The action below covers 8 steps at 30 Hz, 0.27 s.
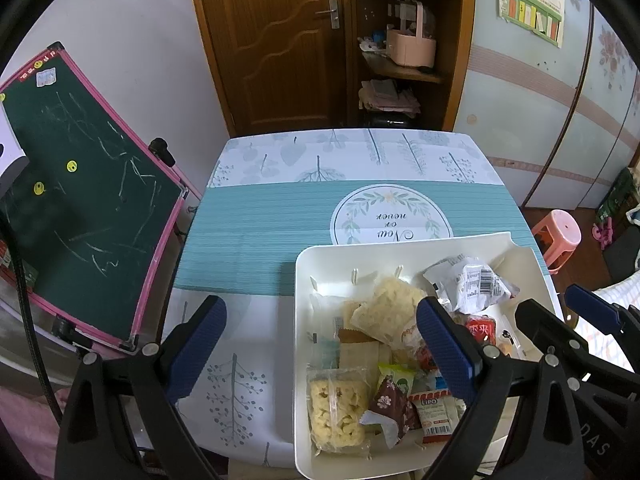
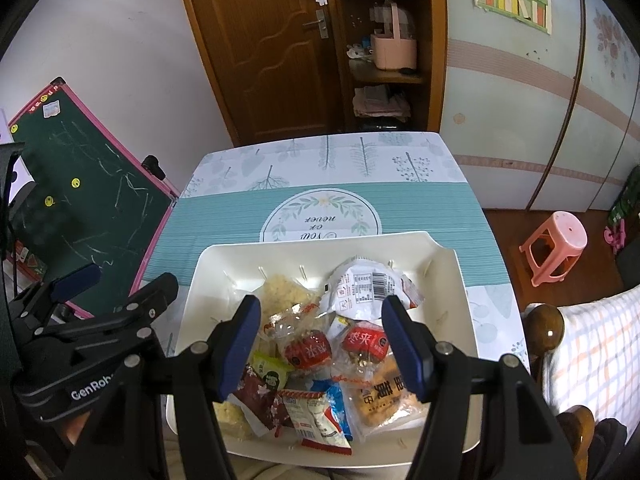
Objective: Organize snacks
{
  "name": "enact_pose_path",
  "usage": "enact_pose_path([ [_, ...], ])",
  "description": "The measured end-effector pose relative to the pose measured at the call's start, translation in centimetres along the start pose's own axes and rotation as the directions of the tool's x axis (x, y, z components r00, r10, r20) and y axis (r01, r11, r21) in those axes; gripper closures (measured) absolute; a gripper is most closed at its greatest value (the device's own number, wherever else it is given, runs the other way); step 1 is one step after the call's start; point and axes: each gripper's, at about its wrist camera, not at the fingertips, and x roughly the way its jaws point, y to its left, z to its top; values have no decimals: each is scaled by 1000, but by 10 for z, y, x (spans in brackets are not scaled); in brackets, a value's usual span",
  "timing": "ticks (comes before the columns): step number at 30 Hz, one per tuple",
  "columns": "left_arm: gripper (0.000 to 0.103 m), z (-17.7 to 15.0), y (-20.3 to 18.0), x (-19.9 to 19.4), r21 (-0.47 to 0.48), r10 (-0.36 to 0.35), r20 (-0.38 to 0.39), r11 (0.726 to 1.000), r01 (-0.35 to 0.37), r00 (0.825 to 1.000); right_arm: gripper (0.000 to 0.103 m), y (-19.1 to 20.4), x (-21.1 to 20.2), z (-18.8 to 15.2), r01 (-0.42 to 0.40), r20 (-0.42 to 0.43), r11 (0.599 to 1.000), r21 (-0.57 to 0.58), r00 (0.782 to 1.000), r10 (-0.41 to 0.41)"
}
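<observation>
A white tray sits on the near part of the table, piled with wrapped snacks. Among them are a yellow rice-crisp pack, a white barcode packet, two red round packets and a red-and-white Lipo pack. My left gripper is open and empty, hovering above the tray's left edge. My right gripper is open and empty above the middle of the pile. The right gripper also shows at the right of the left wrist view.
The table has a teal and white leaf-print cloth. A pink-framed chalkboard leans at its left. A wooden door and shelf stand behind. A pink stool and a chair back are on the right.
</observation>
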Motion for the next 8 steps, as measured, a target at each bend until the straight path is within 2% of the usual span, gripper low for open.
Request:
enact_pose_path([
  [8,8,-1,1,0,2,0,1,1000,0,1000,40,0,1,-2,2,-3,1000,6,1000,-2],
])
